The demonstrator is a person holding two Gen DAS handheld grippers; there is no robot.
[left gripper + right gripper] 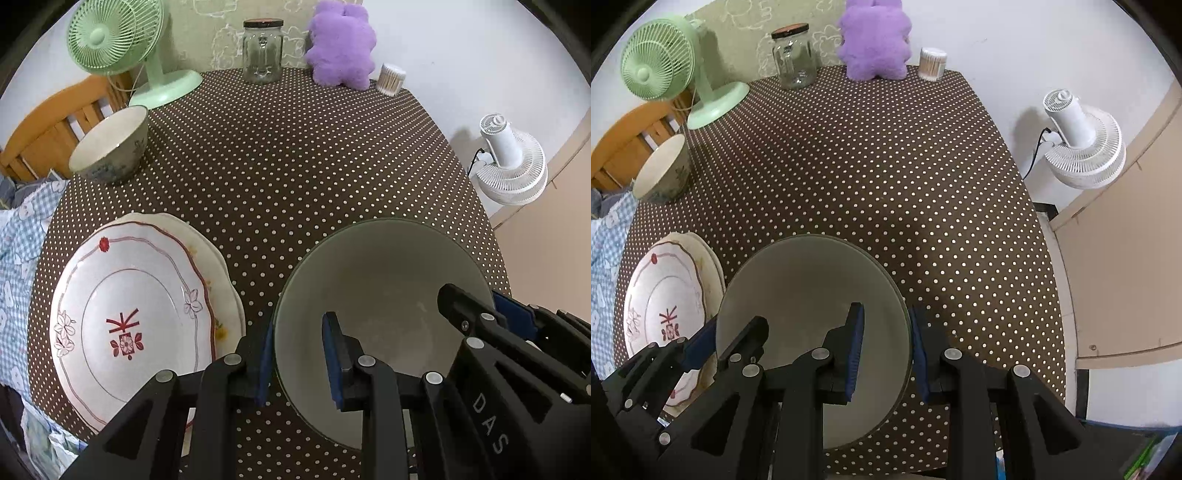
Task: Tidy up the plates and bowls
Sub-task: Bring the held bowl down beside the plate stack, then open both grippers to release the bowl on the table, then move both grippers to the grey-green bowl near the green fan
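Observation:
A large grey-green bowl (pixel 384 280) sits on the dotted table near the front edge. My left gripper (pixel 297 354) straddles its left rim, one finger inside and one outside, with a gap around the rim. My right gripper (pixel 884 350) straddles its right rim (pixel 905 317) the same way; it shows at the right of the left wrist view (pixel 491 314). A stack of white plates with red patterns (pixel 133 314) lies left of the bowl, also in the right wrist view (pixel 665 295). A smaller floral bowl (pixel 110 147) stands at the far left, also in the right wrist view (pixel 663 171).
At the back of the table stand a green fan (pixel 118 40), a glass jar (pixel 262 51), a purple plush toy (pixel 340 44) and a cotton swab tub (pixel 391 79). A wooden chair (pixel 51 122) is at the left. A white fan (pixel 1082 144) stands on the floor at the right.

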